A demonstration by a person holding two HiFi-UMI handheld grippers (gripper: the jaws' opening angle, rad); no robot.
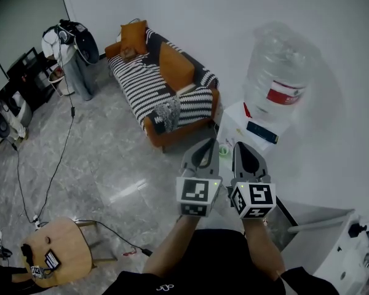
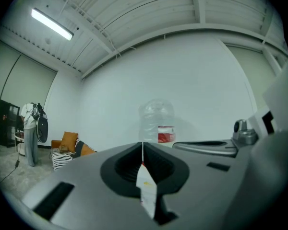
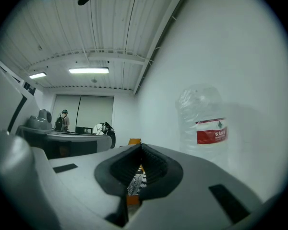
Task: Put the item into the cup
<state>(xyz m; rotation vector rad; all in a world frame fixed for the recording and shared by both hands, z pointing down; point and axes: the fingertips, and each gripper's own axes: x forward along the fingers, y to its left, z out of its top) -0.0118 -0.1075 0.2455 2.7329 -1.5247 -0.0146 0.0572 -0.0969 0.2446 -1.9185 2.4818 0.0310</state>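
In the head view my two grippers are held up side by side in front of a white water dispenser (image 1: 245,129) that carries a big clear bottle (image 1: 280,72). Both the left gripper (image 1: 213,142) and the right gripper (image 1: 238,144) have their jaws together. Between them, low down, shows a small pale cup (image 1: 224,150) with something green in it. In the left gripper view the left gripper (image 2: 143,145) is shut; a white sliver with a red speck (image 2: 146,186) shows at its slit, and I cannot tell what it is. The right gripper (image 3: 141,145) is shut too, with nothing in it.
A striped sofa (image 1: 166,94) with orange cushions stands behind on the grey tiled floor. A round wooden stool (image 1: 58,251) and a black cable (image 1: 55,165) lie at the left. At the far left is a clothes rack (image 1: 74,48). A white cabinet (image 1: 335,241) sits at the right.
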